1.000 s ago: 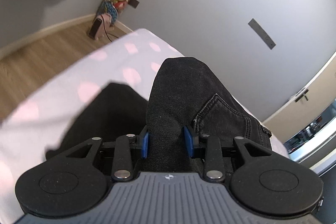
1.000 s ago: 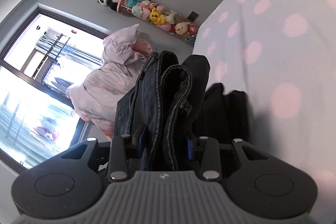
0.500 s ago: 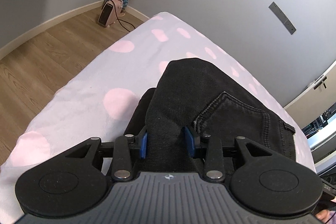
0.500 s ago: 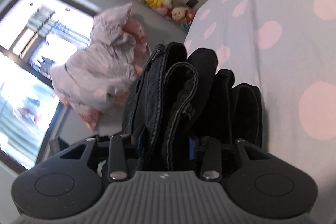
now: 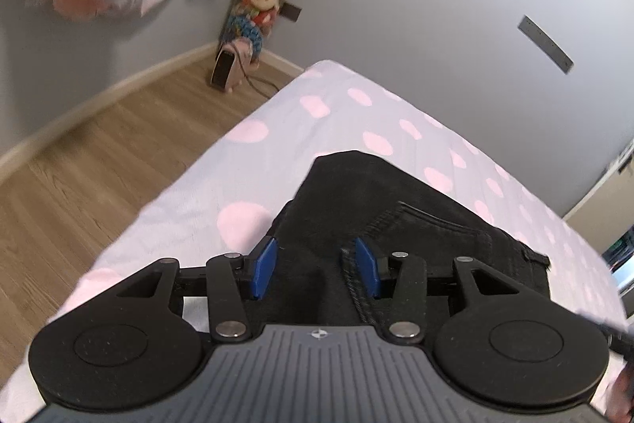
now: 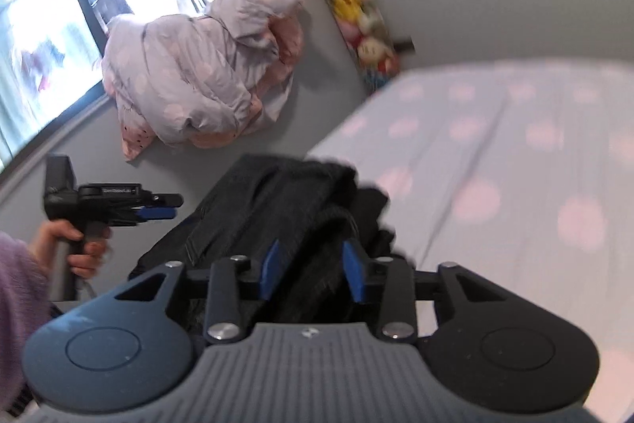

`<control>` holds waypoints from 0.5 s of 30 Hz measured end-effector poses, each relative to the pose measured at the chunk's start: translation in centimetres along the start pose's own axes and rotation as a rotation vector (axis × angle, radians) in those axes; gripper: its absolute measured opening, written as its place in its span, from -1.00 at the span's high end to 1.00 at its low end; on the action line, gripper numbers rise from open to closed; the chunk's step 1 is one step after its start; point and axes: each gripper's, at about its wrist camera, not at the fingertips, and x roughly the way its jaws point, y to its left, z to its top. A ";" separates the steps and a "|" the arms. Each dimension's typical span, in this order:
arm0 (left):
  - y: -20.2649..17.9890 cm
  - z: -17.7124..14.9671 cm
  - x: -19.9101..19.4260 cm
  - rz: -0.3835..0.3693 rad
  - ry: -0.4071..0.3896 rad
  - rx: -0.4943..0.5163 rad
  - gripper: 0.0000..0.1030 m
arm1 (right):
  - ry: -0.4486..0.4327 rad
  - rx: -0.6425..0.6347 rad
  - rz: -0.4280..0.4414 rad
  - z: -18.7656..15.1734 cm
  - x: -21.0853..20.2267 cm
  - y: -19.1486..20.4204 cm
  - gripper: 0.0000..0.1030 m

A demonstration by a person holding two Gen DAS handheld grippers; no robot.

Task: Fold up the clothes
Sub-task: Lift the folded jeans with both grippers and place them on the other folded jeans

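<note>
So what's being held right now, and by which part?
The right gripper is clamped on the jeans, at their bunched folded layers. The left gripper straddles a seamed edge of the jeans, but whether it grips can't be told.

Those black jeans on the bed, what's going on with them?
A person is folding the black jeans on the pink-spotted bed, using a handheld two-finger gripper in each hand. The right gripper appears clamped on a bunched, doubled-over part of the jeans. The left gripper has its fingers spread, with the fabric lying loose between them, so it seems to hold nothing. The jeans lie as a folded bundle near the bed's edge.
</note>
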 end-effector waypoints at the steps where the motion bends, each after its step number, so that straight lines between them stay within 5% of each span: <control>1: -0.6 -0.4 -0.8 0.008 -0.007 0.024 0.00 | -0.021 -0.033 -0.018 0.3 0.2 0.9 0.45; 10: -3.2 -4.9 -4.4 0.127 0.001 0.239 -0.03 | -0.063 -0.190 -0.213 0.6 5.9 6.1 0.60; 15: -2.6 -7.0 -3.3 0.166 0.007 0.338 -0.03 | -0.032 -0.211 -0.335 -0.7 9.0 5.6 0.65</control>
